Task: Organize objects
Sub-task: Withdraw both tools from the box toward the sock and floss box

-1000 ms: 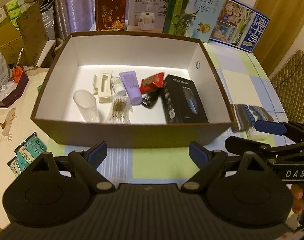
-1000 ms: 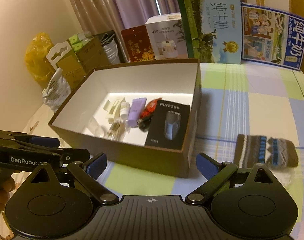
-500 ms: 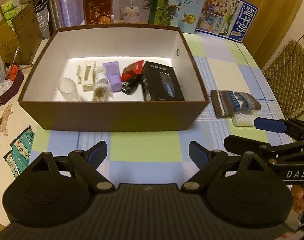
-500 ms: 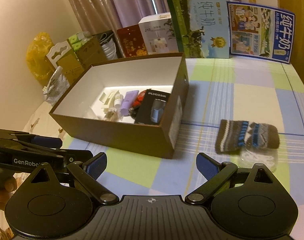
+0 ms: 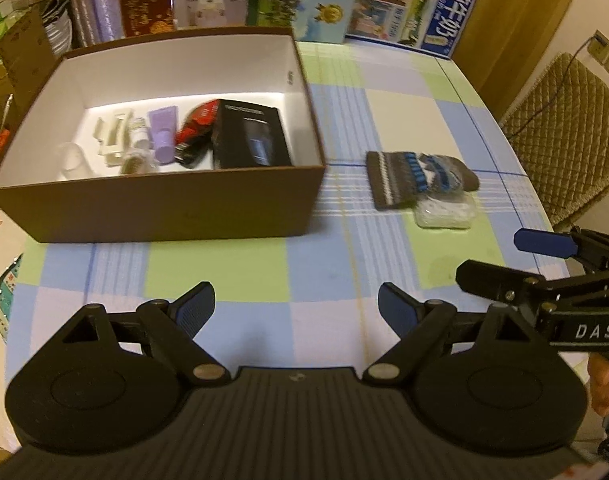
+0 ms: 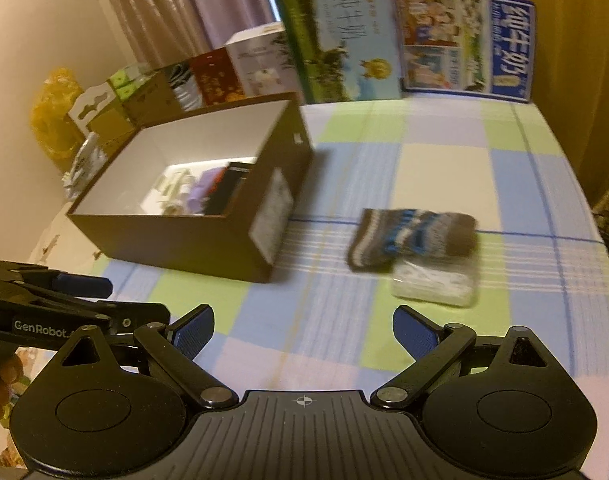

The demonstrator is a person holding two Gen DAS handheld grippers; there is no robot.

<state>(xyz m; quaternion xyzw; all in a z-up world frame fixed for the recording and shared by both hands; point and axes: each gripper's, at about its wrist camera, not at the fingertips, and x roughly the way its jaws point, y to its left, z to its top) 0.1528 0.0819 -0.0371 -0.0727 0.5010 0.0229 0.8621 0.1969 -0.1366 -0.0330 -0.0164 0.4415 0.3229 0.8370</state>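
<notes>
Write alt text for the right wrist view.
The open right gripper hovers over a checked tablecloth, a knitted sock and clear packet ahead. A brown box of small items sits left.

Warm, dim light falls on a tabletop (image 5: 404,112) under a pastel checked cloth; mauve pleated curtains (image 6: 176,12) hang behind, a cream wall (image 6: 32,40) left, a quilted tan chair (image 5: 564,120) right.

A: how are the 2 grippers sitting?
B: left gripper (image 5: 296,306) has its jaws spread wide, nothing between them. right gripper (image 6: 303,330) same, gaping and empty. Both tilt downward, side by side.
</notes>
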